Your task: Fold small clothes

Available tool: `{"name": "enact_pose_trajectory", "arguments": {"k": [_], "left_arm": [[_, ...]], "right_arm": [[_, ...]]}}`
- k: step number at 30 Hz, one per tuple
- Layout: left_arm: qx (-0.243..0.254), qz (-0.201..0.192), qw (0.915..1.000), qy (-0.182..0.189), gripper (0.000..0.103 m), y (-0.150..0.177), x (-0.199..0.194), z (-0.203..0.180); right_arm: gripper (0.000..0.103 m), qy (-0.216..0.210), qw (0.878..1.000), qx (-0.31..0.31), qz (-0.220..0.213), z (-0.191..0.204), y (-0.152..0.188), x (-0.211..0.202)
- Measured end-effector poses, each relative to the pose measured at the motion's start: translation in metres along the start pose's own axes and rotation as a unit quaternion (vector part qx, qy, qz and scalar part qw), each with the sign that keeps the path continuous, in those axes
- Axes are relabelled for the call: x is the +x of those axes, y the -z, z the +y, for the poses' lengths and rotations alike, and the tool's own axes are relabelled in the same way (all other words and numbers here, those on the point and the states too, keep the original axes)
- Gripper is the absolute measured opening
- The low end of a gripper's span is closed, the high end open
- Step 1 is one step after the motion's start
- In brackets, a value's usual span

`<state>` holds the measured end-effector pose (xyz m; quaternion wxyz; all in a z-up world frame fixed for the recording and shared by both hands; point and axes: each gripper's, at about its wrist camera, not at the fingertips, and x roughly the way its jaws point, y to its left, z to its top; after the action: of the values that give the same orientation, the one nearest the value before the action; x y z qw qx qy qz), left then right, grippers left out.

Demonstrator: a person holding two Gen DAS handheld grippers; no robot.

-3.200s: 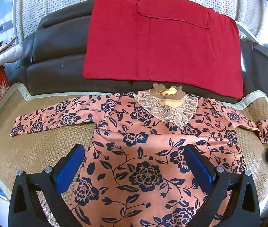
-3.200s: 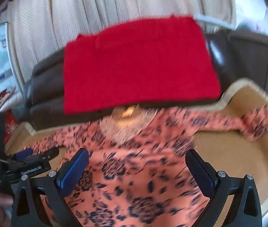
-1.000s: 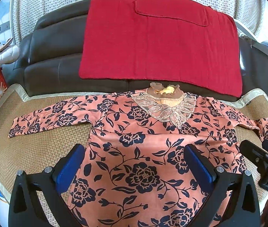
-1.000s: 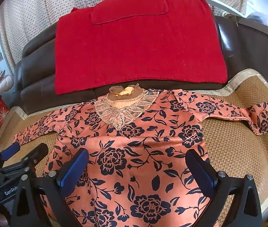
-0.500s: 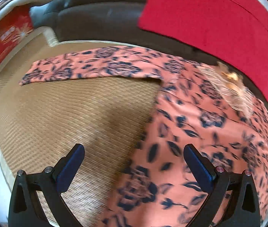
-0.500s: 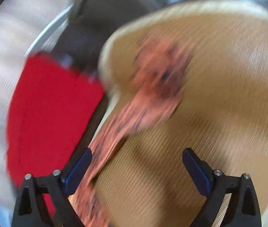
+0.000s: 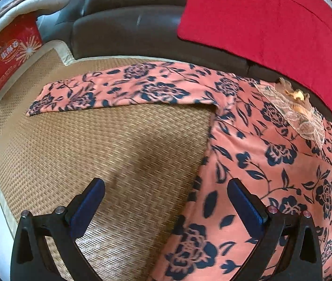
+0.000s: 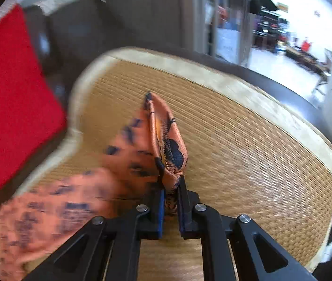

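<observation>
A small salmon-pink dress (image 7: 271, 154) with dark blue flowers and a lace collar (image 7: 304, 117) lies flat on a woven straw mat (image 7: 109, 154). Its left sleeve (image 7: 109, 91) stretches out across the mat. My left gripper (image 7: 166, 201) hovers open above the dress's left side edge, one pad over bare mat, the other over fabric. In the right wrist view, my right gripper (image 8: 171, 197) is shut on the cuff of the other sleeve (image 8: 166, 140), which stands pinched up between the blue pads.
A red cloth (image 7: 271, 16) drapes over the dark leather sofa back (image 7: 128, 25) behind the mat. A red printed box (image 7: 9, 51) stands at the far left. The mat's pale border (image 8: 259, 98) curves round on the right, with a room beyond.
My left gripper swung left and down from over the dress's middle to its left side edge. My right gripper swung to the right sleeve and closed on its cuff.
</observation>
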<state>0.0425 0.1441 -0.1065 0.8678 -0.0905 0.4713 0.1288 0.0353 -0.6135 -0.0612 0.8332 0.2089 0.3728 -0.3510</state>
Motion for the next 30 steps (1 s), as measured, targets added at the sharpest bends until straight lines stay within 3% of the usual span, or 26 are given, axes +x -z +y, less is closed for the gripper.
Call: {"name": "enact_pose_trajectory", "arguments": {"k": [3, 5, 7, 11, 12, 14, 16, 17, 18, 19, 22, 24, 26, 28, 29, 30], "left_arm": [[-0.016, -0.018, 0.9997, 0.001, 0.103, -0.001, -0.006, 0.022], [-0.03, -0.027, 0.9992, -0.004, 0.103, -0.002, -0.01, 0.038], [-0.046, -0.032, 0.9984, -0.007, 0.103, -0.002, -0.013, 0.057], [-0.081, -0.038, 0.9958, -0.02, 0.103, 0.003, -0.02, 0.098], [-0.085, -0.038, 0.9954, -0.022, 0.103, 0.004, -0.021, 0.106], [-0.091, -0.04, 0.9947, -0.028, 0.103, 0.004, -0.022, 0.119], [-0.099, -0.044, 0.9937, -0.029, 0.103, 0.001, -0.024, 0.131], [-0.105, -0.044, 0.9932, -0.026, 0.103, 0.0, -0.024, 0.134], [-0.113, -0.043, 0.9925, -0.021, 0.103, -0.002, -0.025, 0.139], [-0.119, -0.042, 0.9919, -0.014, 0.103, -0.004, -0.024, 0.142], [-0.129, -0.033, 0.9911, 0.002, 0.103, -0.013, -0.013, 0.149], [-0.132, -0.026, 0.9908, 0.012, 0.103, -0.02, -0.004, 0.151], [-0.154, -0.008, 0.9877, 0.024, 0.103, -0.027, 0.008, 0.156], [-0.179, 0.007, 0.9831, 0.039, 0.103, -0.033, 0.015, 0.16], [-0.192, 0.009, 0.9805, 0.039, 0.103, -0.036, 0.015, 0.163], [-0.203, 0.007, 0.978, 0.047, 0.103, -0.037, 0.014, 0.164]], "right_arm": [[0.01, -0.073, 0.996, -0.039, -0.029, 0.051, -0.01, -0.058], [0.01, -0.142, 0.987, -0.065, -0.045, 0.105, -0.009, -0.108], [0.01, -0.224, 0.97, -0.081, -0.056, 0.159, 0.001, -0.162], [0.01, -0.39, 0.913, -0.107, -0.05, 0.274, 0.057, -0.264], [0.014, -0.412, 0.904, -0.103, -0.041, 0.289, 0.07, -0.273], [0.02, -0.473, 0.875, -0.101, 0.01, 0.33, 0.122, -0.288], [0.061, -0.496, 0.856, -0.13, 0.068, 0.365, 0.168, -0.278], [0.099, -0.494, 0.852, -0.151, 0.089, 0.379, 0.192, -0.269], [0.102, -0.48, 0.857, -0.162, 0.1, 0.385, 0.213, -0.259], [0.102, -0.448, 0.869, -0.174, 0.115, 0.387, 0.238, -0.243], [0.101, -0.436, 0.863, -0.186, 0.175, 0.362, 0.277, -0.205], [0.101, -0.426, 0.867, -0.185, 0.181, 0.354, 0.269, -0.191], [0.101, -0.443, 0.863, -0.161, 0.184, 0.358, 0.227, -0.163], [0.102, -0.467, 0.862, -0.119, 0.158, 0.346, 0.188, -0.141], [0.103, -0.445, 0.878, -0.104, 0.143, 0.341, 0.178, -0.125], [0.102, -0.376, 0.905, -0.104, 0.17, 0.341, 0.177, -0.099]]}}
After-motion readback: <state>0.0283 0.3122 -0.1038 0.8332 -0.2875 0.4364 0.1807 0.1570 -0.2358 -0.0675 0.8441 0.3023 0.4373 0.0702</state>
